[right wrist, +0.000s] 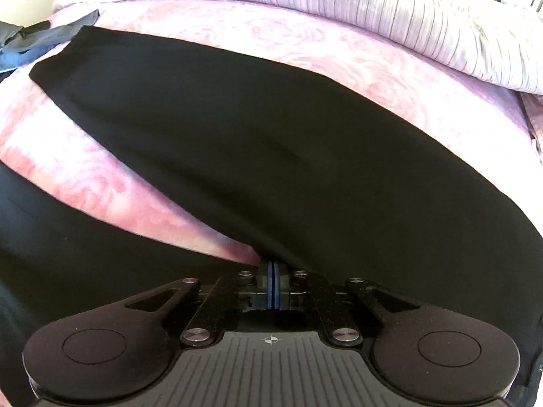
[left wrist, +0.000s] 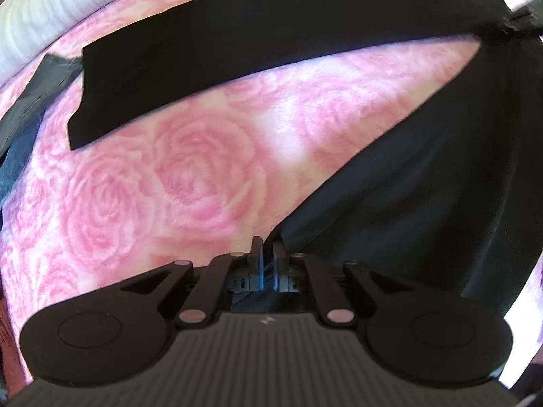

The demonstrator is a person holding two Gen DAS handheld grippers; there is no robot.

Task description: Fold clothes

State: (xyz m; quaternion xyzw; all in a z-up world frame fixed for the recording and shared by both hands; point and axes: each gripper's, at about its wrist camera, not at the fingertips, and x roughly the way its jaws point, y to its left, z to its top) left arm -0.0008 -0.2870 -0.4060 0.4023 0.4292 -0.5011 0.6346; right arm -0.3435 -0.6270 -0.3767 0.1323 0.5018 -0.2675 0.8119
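A pair of black trousers (left wrist: pixel 424 176) lies on a pink rose-print blanket (left wrist: pixel 169 169). One leg (left wrist: pixel 254 51) stretches flat across the top of the left wrist view. My left gripper (left wrist: pixel 268 249) is shut on an edge of the black cloth, which runs up and to the right from the fingers. In the right wrist view my right gripper (right wrist: pixel 273 266) is shut on the black trousers (right wrist: pixel 271 142) too. The cloth is lifted at the fingers and spreads towards the upper left. More black cloth (right wrist: pixel 51 244) fills the lower left.
A grey-blue garment (right wrist: pixel 30 44) lies crumpled at the blanket's far left, and the grey-blue garment (left wrist: pixel 20 118) also shows at the left edge of the left wrist view. A pale striped quilt (right wrist: pixel 373 17) is bunched along the back of the bed.
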